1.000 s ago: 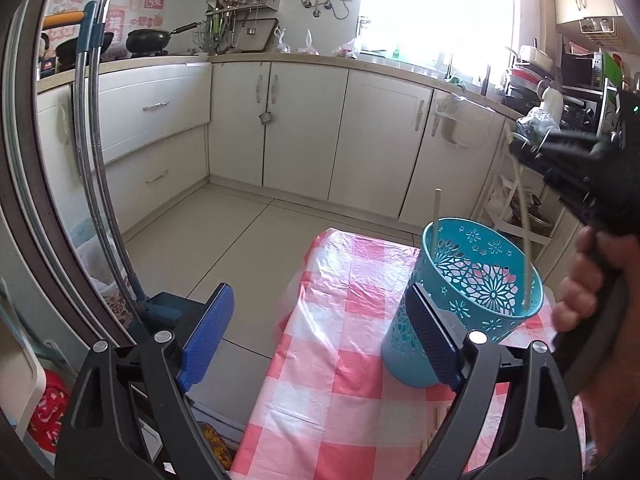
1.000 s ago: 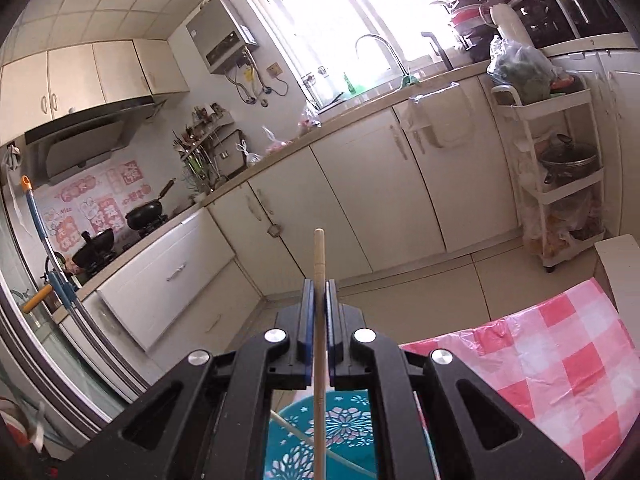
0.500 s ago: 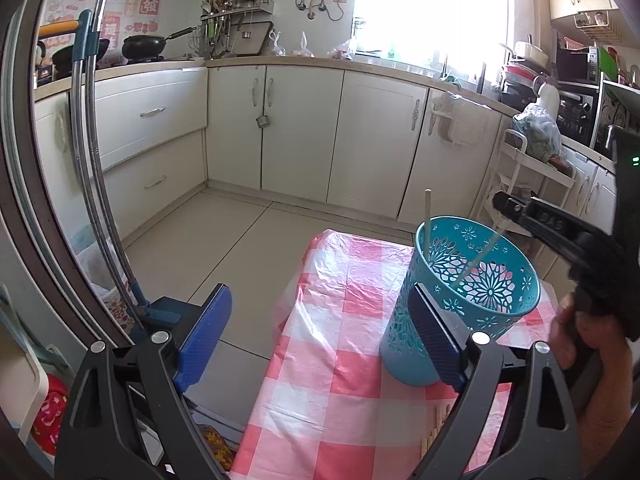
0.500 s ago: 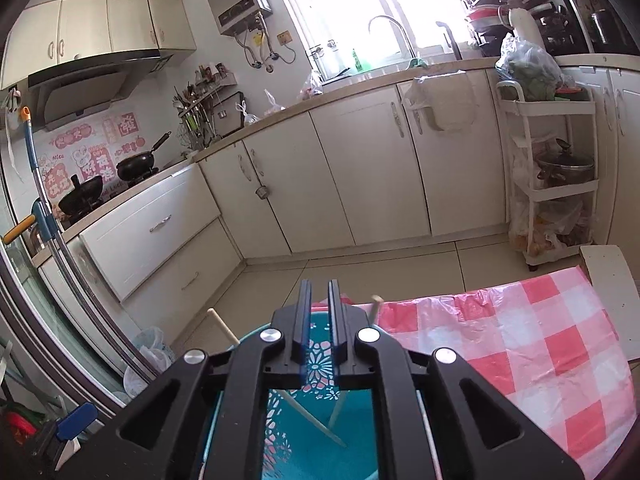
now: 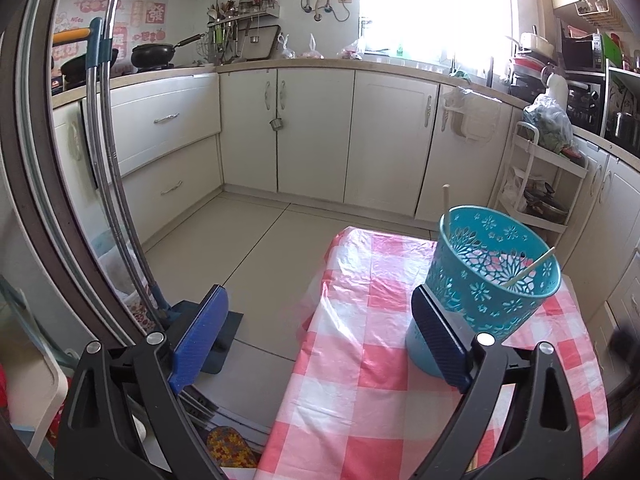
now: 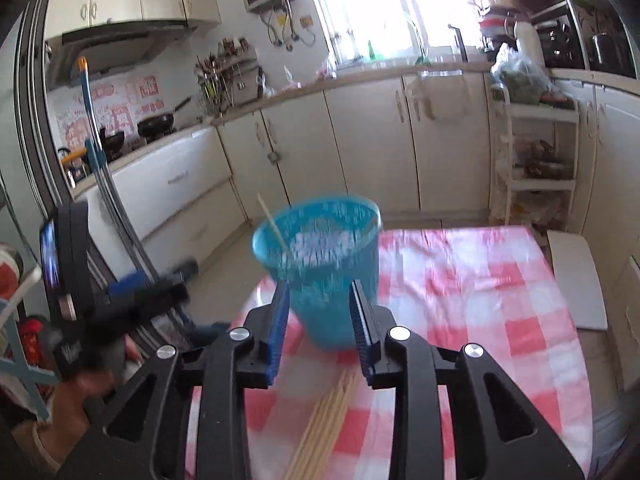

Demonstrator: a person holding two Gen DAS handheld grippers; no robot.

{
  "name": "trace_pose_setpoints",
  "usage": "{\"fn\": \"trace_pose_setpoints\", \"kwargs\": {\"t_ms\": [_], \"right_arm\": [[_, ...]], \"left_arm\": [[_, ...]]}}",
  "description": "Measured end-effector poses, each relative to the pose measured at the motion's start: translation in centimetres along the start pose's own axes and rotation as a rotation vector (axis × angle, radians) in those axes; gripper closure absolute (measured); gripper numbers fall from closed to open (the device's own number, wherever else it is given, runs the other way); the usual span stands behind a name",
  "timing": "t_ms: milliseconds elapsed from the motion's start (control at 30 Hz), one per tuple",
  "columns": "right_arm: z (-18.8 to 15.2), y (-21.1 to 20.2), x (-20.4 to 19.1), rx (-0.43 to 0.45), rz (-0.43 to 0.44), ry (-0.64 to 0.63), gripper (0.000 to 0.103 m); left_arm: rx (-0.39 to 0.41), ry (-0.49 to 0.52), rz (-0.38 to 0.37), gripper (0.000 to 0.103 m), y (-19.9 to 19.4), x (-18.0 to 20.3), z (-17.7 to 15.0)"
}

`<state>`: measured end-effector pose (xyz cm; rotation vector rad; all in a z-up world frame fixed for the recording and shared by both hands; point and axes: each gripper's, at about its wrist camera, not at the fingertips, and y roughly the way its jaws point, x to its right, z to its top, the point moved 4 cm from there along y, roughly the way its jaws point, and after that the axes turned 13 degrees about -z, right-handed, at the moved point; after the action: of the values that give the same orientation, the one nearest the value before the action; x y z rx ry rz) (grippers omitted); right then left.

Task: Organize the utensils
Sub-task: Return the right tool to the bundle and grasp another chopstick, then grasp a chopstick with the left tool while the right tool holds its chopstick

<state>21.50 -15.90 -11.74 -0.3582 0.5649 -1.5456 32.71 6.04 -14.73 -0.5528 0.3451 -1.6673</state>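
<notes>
A turquoise openwork basket (image 5: 492, 280) stands on the red-and-white checked tablecloth (image 5: 360, 380). Two wooden chopsticks lean in it, one at its left rim (image 5: 445, 204) and one at its right (image 5: 532, 266). My left gripper (image 5: 320, 308) is wide open, its right pad (image 5: 436, 340) close beside the basket's lower left wall. In the blurred right wrist view, my right gripper (image 6: 319, 296) is opening with nothing between its pads. The basket (image 6: 320, 264) stands just beyond its fingertips. A bundle of loose chopsticks (image 6: 324, 420) lies on the cloth under it.
Mop handles (image 5: 116, 200) lean at the left over the floor. A white trolley rack (image 5: 536, 184) stands behind the table at the right. A white board (image 6: 576, 280) lies along the table's right edge. The left gripper (image 6: 132, 304) shows blurred at the left.
The right gripper let go of the chopstick, which now leans in the basket, drew back out of the left wrist view, and its jaws parted. The left gripper stayed put.
</notes>
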Motion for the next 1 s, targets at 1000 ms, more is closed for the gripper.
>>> {"fn": "trace_pose_setpoints", "kwargs": {"t_ms": [1000], "right_arm": [[-11.5,8.0,1.7,-0.346,-0.128,-0.116,0.097]], "left_arm": [[-0.432,0.148,-0.2,0.013,1.9,4.7,-11.0]]}}
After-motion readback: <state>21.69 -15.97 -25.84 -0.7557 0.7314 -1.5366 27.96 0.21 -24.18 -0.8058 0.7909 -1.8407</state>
